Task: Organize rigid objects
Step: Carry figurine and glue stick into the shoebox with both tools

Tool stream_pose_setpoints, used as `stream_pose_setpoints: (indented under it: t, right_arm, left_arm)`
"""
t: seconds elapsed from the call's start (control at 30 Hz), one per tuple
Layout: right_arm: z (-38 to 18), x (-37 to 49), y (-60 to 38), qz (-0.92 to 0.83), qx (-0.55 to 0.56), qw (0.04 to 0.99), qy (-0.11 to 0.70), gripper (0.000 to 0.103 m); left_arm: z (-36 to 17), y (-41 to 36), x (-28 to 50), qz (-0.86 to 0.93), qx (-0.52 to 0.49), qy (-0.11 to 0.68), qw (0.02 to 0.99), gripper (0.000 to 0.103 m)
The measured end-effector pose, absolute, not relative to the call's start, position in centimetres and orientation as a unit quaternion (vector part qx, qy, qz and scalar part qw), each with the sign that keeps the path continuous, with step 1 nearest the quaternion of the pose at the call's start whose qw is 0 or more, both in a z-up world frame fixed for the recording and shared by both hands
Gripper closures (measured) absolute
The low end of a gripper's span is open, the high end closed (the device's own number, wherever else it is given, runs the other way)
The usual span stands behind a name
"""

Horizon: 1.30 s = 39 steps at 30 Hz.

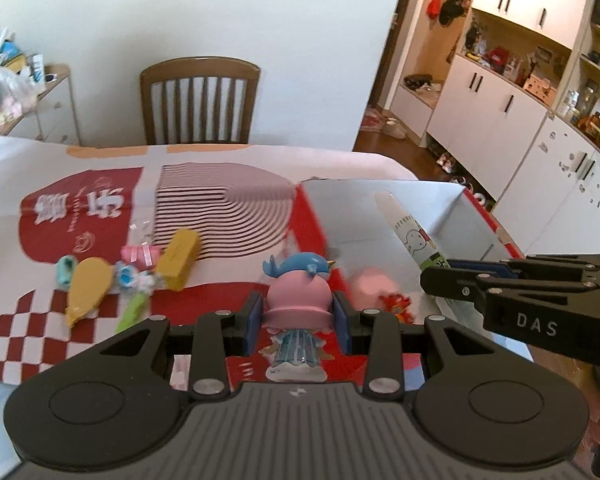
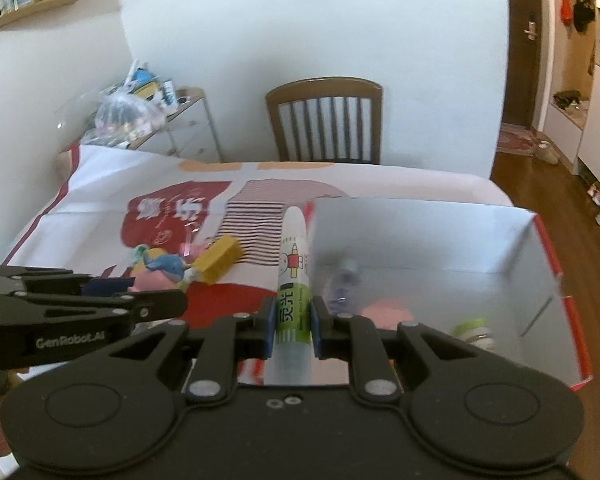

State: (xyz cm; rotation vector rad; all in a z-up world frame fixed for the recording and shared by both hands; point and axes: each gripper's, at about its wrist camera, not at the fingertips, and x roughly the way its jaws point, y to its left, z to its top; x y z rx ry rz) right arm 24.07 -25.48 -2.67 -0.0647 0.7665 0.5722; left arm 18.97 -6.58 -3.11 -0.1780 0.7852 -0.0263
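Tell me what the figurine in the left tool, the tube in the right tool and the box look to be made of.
Figurine: probably hard plastic or vinyl, from its smooth, glossy pink and blue moulded shapes. Tube: likely plastic, white and slightly shiny, with a printed green label. Box: seems to be cardboard, with thin flat walls, creased corners, a plain pale inside and a red outside.

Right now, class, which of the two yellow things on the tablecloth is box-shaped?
The yellow block, lying right of the pink bow. The other, the yellow paddle, is flat, rounded and tapering, and lies nearer the tablecloth's checkered corner.
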Motion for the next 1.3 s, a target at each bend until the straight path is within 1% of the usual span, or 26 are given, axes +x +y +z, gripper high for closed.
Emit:
stream_pose_setpoints:
  t: [0.37,0.77,1.07,1.3]
  right_arm:
    - [-3.3,27.4,-32.0,0.244,-0.02,0.898,0.365,0.087]
    - [-6.7,31.3,-36.1,0.218,-0.021,0.894,0.39,0.087]
    - [-9.6,33.1,-34.7,0.237,-0.035,0.874,0.423,0.087]
    - [-11.4,34.0,-33.6,0.244,-0.044,0.859,0.447,0.087]
  left_arm:
    - [-3.5,-13.1,23.3,-0.037,-0.061,0.389,0.918,0.067]
    - [-7.0,-17.3,30.2,-0.029,-0.022,0.419,0.907,0.067]
    - [-10.3,-18.2,36.0,-0.028,0.008,0.453,0.891,0.067]
    - [-12.3,-18.6,38.5,-0.025,0.013,0.475,0.88,0.067]
